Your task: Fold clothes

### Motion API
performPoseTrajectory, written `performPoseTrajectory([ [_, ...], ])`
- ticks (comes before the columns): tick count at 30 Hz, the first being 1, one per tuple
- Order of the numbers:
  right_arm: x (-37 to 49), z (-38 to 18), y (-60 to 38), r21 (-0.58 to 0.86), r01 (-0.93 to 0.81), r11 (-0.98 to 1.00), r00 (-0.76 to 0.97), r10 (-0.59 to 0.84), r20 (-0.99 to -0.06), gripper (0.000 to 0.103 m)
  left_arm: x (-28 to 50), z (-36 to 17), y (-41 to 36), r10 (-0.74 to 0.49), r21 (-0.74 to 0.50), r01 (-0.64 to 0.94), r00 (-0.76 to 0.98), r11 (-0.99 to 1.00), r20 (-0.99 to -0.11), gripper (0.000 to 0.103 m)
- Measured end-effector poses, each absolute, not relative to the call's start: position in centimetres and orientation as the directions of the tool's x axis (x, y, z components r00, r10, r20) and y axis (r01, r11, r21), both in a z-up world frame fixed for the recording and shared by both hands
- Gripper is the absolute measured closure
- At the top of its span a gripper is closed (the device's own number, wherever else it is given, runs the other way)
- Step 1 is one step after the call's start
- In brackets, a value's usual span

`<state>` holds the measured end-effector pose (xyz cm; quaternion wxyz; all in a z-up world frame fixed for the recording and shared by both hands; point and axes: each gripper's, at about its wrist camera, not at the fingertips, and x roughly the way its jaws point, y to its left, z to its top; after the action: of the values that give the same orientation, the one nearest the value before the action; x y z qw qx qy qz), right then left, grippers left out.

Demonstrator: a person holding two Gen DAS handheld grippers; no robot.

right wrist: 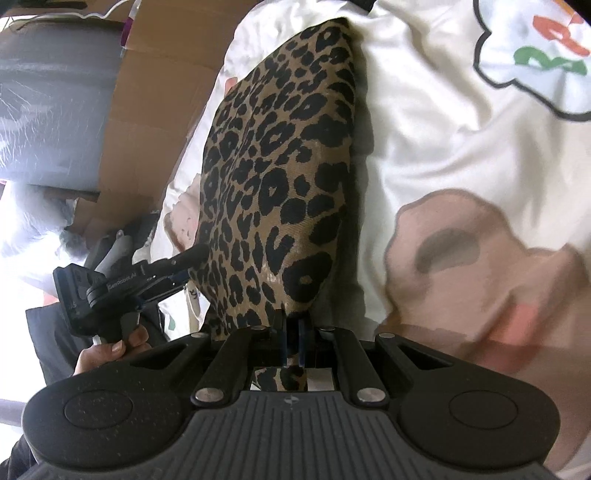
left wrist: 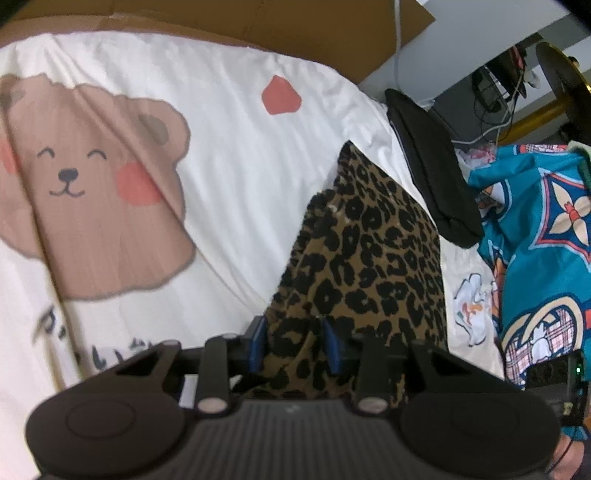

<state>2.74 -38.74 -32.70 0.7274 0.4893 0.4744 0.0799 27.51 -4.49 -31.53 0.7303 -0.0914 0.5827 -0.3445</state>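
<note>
A leopard-print garment (left wrist: 376,251) lies on a white bedsheet with a bear print (left wrist: 240,147), its near end lifted. My left gripper (left wrist: 295,343) has its blue pads pressed on a bunched fold of that near end. In the right wrist view the same leopard-print garment (right wrist: 280,166) stretches away as a long folded strip over the bedsheet (right wrist: 424,110). My right gripper (right wrist: 292,343) is shut tight on a thin edge of the cloth. The left gripper (right wrist: 192,267) shows at the strip's left edge, gripping it, with a person's hand (right wrist: 107,350) on its handle.
A black garment (left wrist: 436,177) and a teal patterned cloth (left wrist: 535,229) lie right of the leopard piece. Cardboard (left wrist: 295,22) borders the bed's far side, with cables and a gold stand (left wrist: 535,114) beyond. A grey container (right wrist: 55,110) stands off the bed's edge.
</note>
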Motion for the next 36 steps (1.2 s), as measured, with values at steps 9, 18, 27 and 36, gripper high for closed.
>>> performPoseTrajectory([
  [9, 3.1, -32.2, -41.2, 0.777, 0.341, 0.529, 0.521, 0.582, -0.624, 0.099, 25.5, -31.9, -4.8, -0.627, -0.572, 0.364, 0.044, 0.735, -0.778, 0.068],
  [18, 3.9, -32.0, -42.9, 0.762, 0.326, 0.560, 0.506, 0.577, -0.641, 0.099, 24.0, -32.1, -5.2, -0.638, -0.592, 0.360, 0.011, 0.721, -0.770, 0.071],
  [27, 4.6, -32.1, -42.2, 0.752, 0.324, 0.574, 0.497, 0.572, -0.652, 0.084, 24.1, -31.6, -5.1, -0.630, -0.578, 0.375, 0.019, 0.724, -0.776, 0.072],
  [36, 5.1, -32.4, -42.7, 0.766, 0.348, 0.541, 0.542, 0.550, -0.635, 0.060, 25.3, -29.5, -5.6, -0.630, -0.554, 0.393, 0.090, 0.734, -0.771, 0.044],
])
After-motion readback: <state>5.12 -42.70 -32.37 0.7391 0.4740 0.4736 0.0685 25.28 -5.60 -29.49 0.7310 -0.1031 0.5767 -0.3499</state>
